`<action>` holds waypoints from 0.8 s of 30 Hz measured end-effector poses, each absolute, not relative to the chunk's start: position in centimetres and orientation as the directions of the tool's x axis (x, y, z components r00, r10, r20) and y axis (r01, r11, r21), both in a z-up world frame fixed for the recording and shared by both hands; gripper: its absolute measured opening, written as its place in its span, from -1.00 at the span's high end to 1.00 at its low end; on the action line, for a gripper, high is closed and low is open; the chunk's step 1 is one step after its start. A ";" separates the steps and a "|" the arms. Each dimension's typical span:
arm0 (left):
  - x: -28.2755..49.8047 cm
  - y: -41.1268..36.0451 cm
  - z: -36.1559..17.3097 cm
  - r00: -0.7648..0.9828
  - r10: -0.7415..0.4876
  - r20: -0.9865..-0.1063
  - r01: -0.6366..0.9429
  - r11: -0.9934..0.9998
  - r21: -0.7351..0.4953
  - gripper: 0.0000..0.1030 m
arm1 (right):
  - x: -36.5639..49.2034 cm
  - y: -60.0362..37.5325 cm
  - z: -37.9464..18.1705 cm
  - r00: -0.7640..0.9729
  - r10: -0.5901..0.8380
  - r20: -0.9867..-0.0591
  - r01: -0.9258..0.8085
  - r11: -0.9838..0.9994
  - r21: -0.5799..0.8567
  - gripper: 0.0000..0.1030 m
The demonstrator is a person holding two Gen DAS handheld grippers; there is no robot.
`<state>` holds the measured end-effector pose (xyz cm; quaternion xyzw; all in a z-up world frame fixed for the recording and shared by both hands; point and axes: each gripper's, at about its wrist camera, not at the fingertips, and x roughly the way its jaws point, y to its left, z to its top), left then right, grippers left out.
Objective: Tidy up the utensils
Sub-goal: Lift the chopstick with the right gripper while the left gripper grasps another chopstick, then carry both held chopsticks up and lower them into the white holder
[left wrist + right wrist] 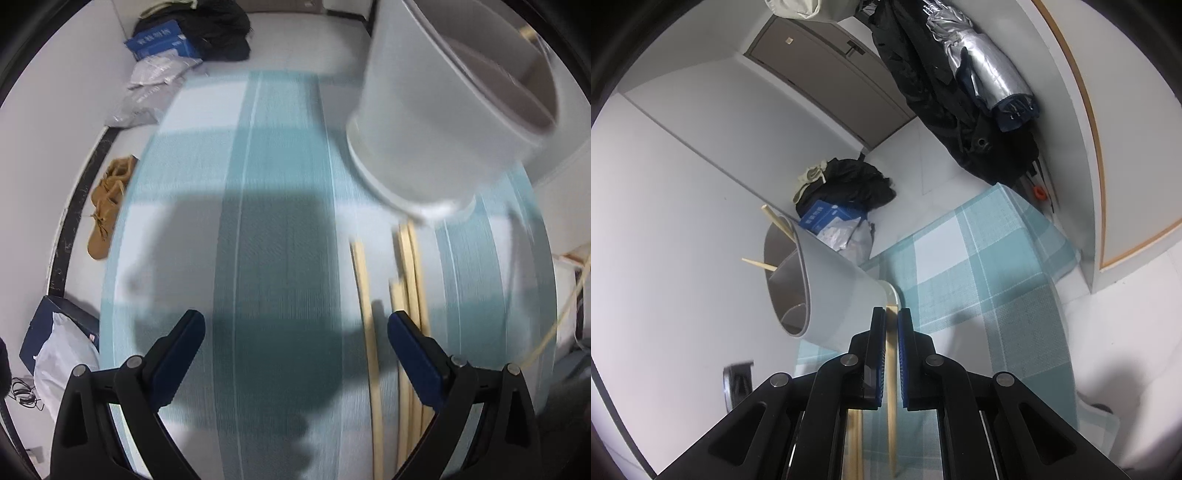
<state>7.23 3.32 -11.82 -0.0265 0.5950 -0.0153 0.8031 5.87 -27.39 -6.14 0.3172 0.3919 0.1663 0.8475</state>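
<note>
Holder tipped on the cloth, sticks beside it.
Your white plastic utensil holder (831,291) leans on the teal checked tablecloth (990,266); loose pale wooden chopsticks (408,280) lie just before its base, two more inside.

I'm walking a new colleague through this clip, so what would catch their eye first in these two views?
First, the pale grey utensil holder, standing tilted on the blue checked cloth, with chopstick ends poking from its mouth. Next, the right gripper, shut on a wooden chopstick just in front of the holder's base. In the left wrist view, the left gripper is open above the cloth, with loose chopsticks lying beside its right finger.
</note>
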 end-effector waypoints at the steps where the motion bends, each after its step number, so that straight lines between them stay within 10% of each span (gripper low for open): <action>1: 7.6 3.1 -11.9 0.298 -0.041 -0.954 -0.015 0.999 -0.047 -0.87 | 5.9 -27.4 -6.1 0.640 0.527 -0.559 -0.033 0.746 0.665 0.89; 7: 7.9 1.4 -12.4 0.322 0.012 -0.947 0.024 0.999 0.021 -0.43 | 5.9 -27.5 -6.0 0.642 0.525 -0.558 -0.035 0.748 0.663 0.89; 13: 7.9 0.4 -12.3 0.293 -0.035 -0.955 0.067 0.998 -0.016 0.88 | 6.0 -27.2 -5.7 0.646 0.529 -0.550 -0.048 0.748 0.662 0.89; 24: 6.7 1.5 -9.1 0.384 -0.105 -0.917 0.059 0.994 -0.089 0.95 | 4.3 -25.9 -3.3 0.698 0.502 -0.510 -0.118 0.784 0.609 0.90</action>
